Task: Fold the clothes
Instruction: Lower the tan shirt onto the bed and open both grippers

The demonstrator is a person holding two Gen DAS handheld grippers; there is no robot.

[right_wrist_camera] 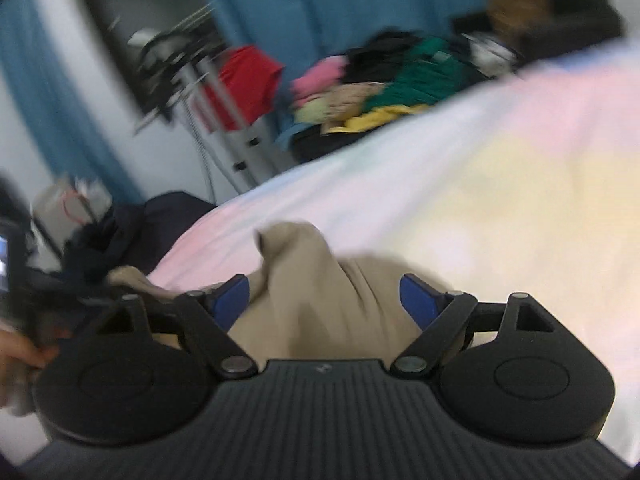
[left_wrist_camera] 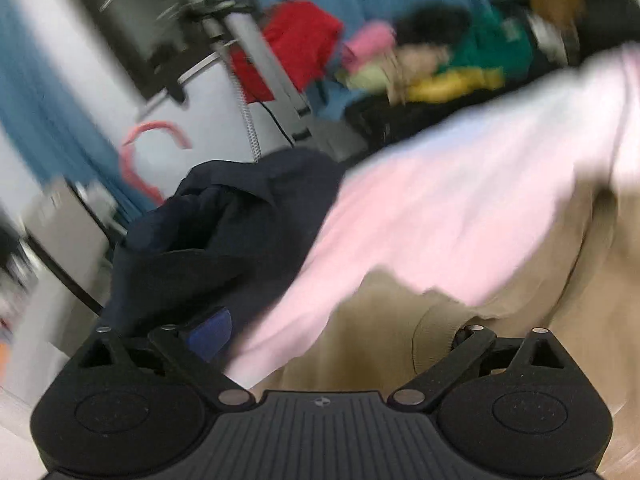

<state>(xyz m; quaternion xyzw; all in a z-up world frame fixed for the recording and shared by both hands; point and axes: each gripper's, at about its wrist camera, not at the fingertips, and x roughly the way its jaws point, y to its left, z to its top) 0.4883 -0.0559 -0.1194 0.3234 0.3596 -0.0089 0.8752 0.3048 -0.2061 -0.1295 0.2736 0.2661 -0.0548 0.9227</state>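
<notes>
Both views are blurred. The right claw (right_wrist_camera: 324, 300) is spread wide with the tan garment (right_wrist_camera: 320, 304) bunched between its blue pads (right_wrist_camera: 230, 300), not pinched. The left claw (left_wrist_camera: 320, 332) also looks open, tan cloth ahead, pastel sheet (left_wrist_camera: 460, 200) beyond. Judging it: gathering an edge; next, close and lift.

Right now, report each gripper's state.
Left gripper: open, with the beige garment and pastel sheet between its fingers.
Right gripper: open, beige garment bunched between its fingers.
</notes>
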